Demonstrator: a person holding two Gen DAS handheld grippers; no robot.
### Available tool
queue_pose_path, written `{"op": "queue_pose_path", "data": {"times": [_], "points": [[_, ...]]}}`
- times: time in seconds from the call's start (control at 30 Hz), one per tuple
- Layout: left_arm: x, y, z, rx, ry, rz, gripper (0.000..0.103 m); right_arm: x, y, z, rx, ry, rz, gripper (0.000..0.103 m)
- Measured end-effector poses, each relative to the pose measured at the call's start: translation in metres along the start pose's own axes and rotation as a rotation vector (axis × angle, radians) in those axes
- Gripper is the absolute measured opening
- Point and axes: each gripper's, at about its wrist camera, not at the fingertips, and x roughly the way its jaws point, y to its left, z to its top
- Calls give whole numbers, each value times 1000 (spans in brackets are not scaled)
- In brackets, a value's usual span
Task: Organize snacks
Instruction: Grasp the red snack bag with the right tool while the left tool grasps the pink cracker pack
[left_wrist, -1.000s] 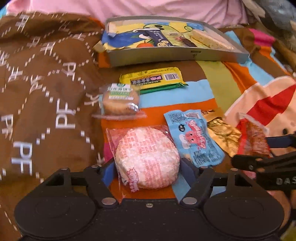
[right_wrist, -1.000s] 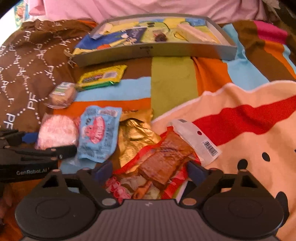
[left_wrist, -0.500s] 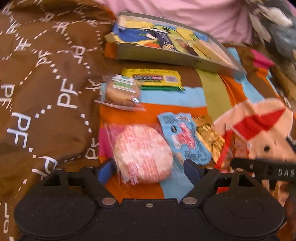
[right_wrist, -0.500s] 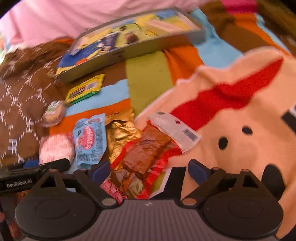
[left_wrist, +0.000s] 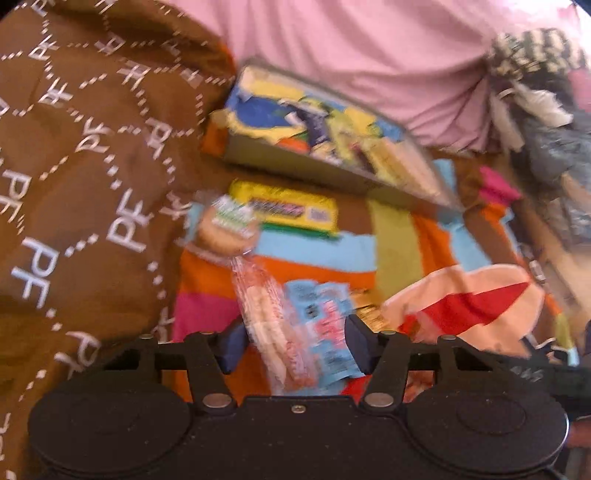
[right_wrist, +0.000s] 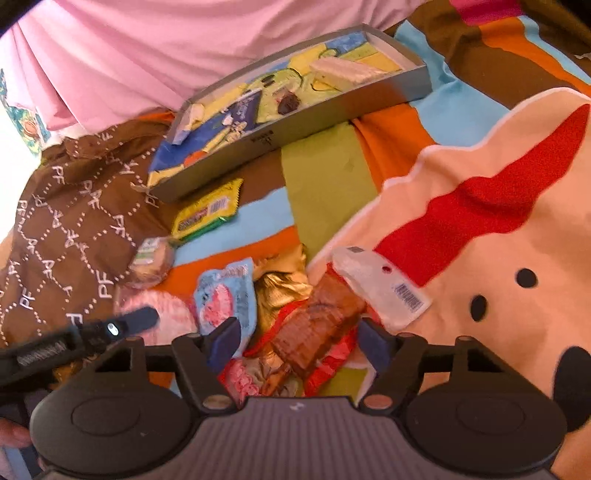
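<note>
Pink round cake (left_wrist: 271, 325): now tilted on edge between the left gripper (left_wrist: 291, 345) pads, no longer flat; seemingly lifted, though blur hides contact.
Left gripper: jaws apart, cannot confirm a clamp.
Grey tray (left_wrist: 332, 173): well beyond the cake, its likely destination.
Right gripper (right_wrist: 299, 341): parted around the brown jerky pack (right_wrist: 317, 328).

A striped blanket (right_wrist: 325, 177) in orange, blue, green and brown covers the bed, and on its right part there is a big cream cartoon figure (right_wrist: 498, 229) with a red stripe and black dots. On the left lies a brown cloth (left_wrist: 74, 192) with white "PF" letters and dotted lines, partly folded over the blanket. Behind both, a pink sheet (left_wrist: 369, 55) is wrinkled, and some dark patterned fabric (left_wrist: 546, 110) is piled at the far right
</note>
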Motion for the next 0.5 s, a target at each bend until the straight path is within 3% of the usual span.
{"op": "queue_pose_path", "data": {"times": [0.13, 0.2, 0.3, 0.5], "points": [[4, -12, 3, 12, -13, -40, 54, -6, -10, -8, 59, 44, -52, 77], [10, -17, 2, 24, -7, -36, 51, -10, -14, -12, 70, 47, -34, 81], [19, -23, 1, 50, 14, 21, 48, -4, -14, -10, 54, 55, 17, 91], [27, -14, 1, 23, 36, 111, 43, 17, -23, 5, 151, 19, 135, 89]]}}
